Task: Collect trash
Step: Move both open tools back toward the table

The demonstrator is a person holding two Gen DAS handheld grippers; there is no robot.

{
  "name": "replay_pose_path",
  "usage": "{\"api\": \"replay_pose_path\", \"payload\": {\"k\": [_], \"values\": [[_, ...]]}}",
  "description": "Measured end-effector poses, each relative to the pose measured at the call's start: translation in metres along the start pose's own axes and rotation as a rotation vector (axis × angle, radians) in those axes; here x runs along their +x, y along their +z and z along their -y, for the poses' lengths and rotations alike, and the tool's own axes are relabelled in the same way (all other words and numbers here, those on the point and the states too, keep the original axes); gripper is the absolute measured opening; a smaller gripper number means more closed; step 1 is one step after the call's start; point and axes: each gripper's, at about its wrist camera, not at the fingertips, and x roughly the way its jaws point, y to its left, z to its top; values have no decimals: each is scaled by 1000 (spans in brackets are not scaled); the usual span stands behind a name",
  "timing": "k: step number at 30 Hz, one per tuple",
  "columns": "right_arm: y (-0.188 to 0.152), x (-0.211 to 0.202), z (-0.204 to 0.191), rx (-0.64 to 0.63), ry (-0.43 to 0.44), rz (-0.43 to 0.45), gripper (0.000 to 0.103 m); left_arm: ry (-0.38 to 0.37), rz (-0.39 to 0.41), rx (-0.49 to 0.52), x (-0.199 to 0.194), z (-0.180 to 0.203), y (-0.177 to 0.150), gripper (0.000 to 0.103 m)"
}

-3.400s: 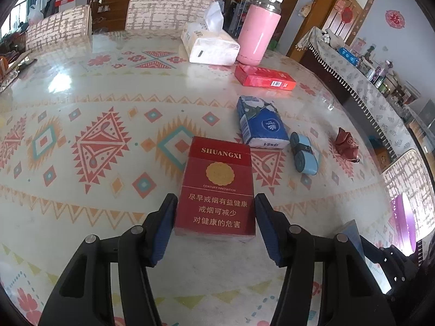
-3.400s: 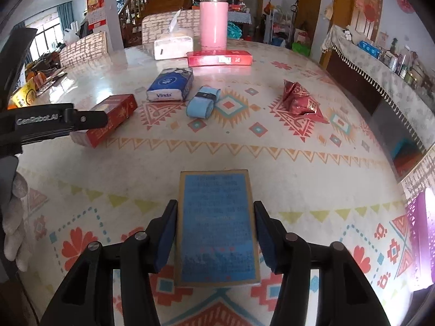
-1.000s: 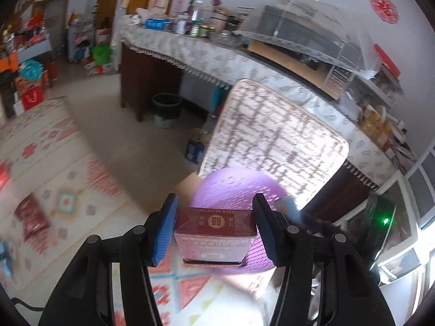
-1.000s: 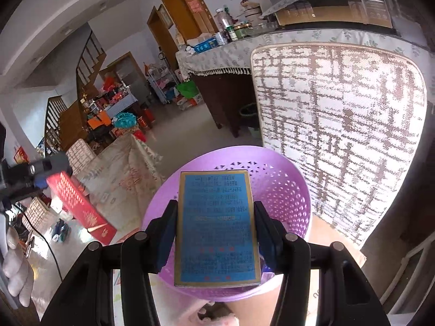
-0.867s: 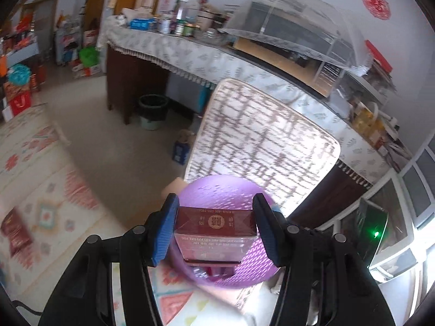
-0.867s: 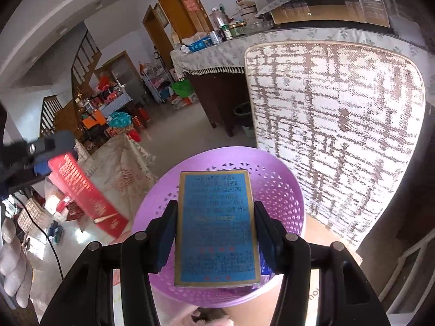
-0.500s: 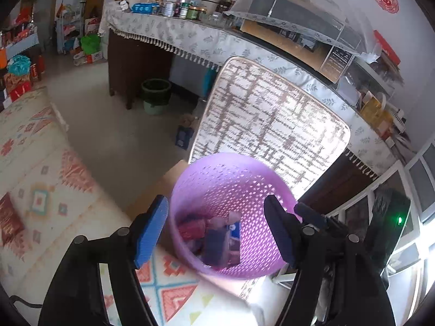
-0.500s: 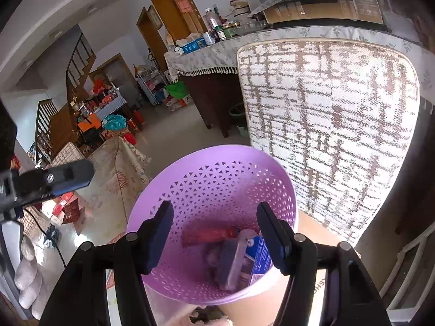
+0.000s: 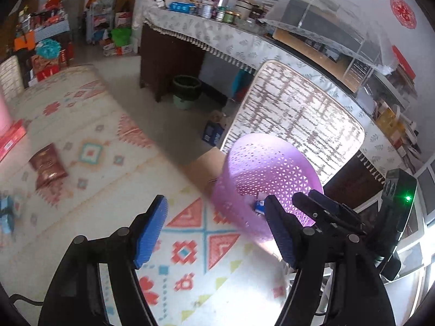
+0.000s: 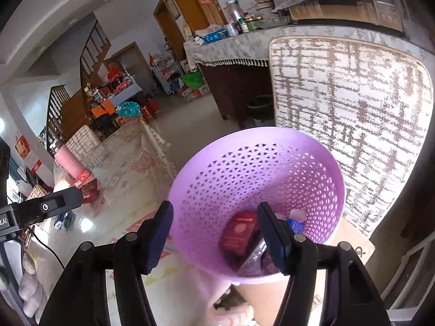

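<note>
A purple perforated basket [image 10: 272, 174] stands just off the table edge, beside a chair. It holds a red cigarette pack [image 10: 239, 231], a blue pack [image 10: 297, 224] and other wrappers. My right gripper [image 10: 214, 233] is open and empty above its near rim. My left gripper [image 9: 214, 231] is open and empty over the table's corner, with the basket [image 9: 272, 174] to its right. A dark red snack wrapper [image 9: 47, 167] and a blue packet [image 9: 6, 212] lie on the table at the left.
The patterned table [image 9: 114, 141] stretches left, with a red box [image 9: 11, 138] at its far edge. A chair back [image 10: 350, 125] stands behind the basket. A cardboard box [image 10: 353, 244] sits under the basket. A green bin [image 9: 186, 92] is on the floor.
Both grippers have opened and dropped their packs into the basket. The left gripper has then swung left, back over the table; the right stays over the basket.
</note>
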Motion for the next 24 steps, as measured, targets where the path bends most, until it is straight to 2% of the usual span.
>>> {"api": "replay_pose_path", "payload": {"k": [10,19,24], "values": [[-22,-8,-60,-94,34,-35,69,167,103,-74,-66,-60,-37,72],[-55,-8,-133,-207,103,-68,71,270,179,-198,-133,-134,-75,73],[-76,0,-166,-251,129,-93,73,364,221,-247,-164,-177,-96,73]]}}
